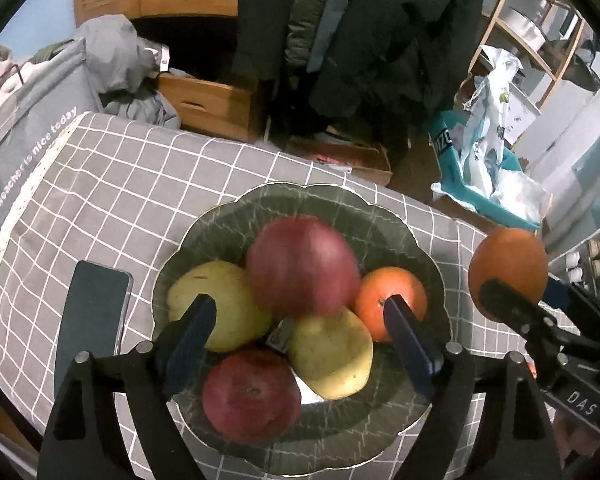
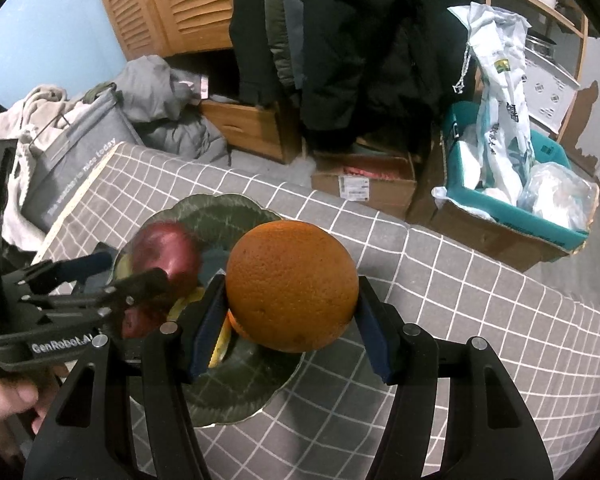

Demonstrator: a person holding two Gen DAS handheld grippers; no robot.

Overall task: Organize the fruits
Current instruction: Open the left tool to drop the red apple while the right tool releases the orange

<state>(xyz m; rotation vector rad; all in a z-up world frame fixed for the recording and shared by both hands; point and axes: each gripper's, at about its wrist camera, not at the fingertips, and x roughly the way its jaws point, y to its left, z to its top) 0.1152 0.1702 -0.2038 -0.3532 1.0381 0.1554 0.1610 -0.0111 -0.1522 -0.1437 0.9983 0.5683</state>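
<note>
Left jaws: the left gripper (image 1: 300, 312) stands wide open over the plate, its two blue pads clear of the fruit beneath, nothing held between them.
Right jaws: the right gripper (image 2: 290, 320) is closed on a large orange (image 2: 292, 286), one blue pad pressed against each side; the fruit is carried above the plate's right edge, not resting on anything.
Phone: a dark phone (image 1: 94, 320) lies flat on the checked cloth, just left of the plate.
Plate: a green scalloped plate (image 1: 300, 200) with pale leaf veins sits on the grey checked tablecloth (image 1: 140, 184).
Fruit on plate, left to right: a yellow-green pear (image 1: 228, 308) at the left; a small red apple (image 1: 252, 396) at the near side; a big red apple (image 1: 302, 266) on top of the pile, blurred; a second yellow pear (image 1: 332, 360) near the middle; a smaller orange (image 1: 392, 300) at the right, partly behind the left gripper's right pad.
Sticker: something small and pale shows between the pears; what it is cannot be told.
Hand: a person's fingers (image 2: 8, 400) grasp the left gripper's handle in the right wrist view.
</note>
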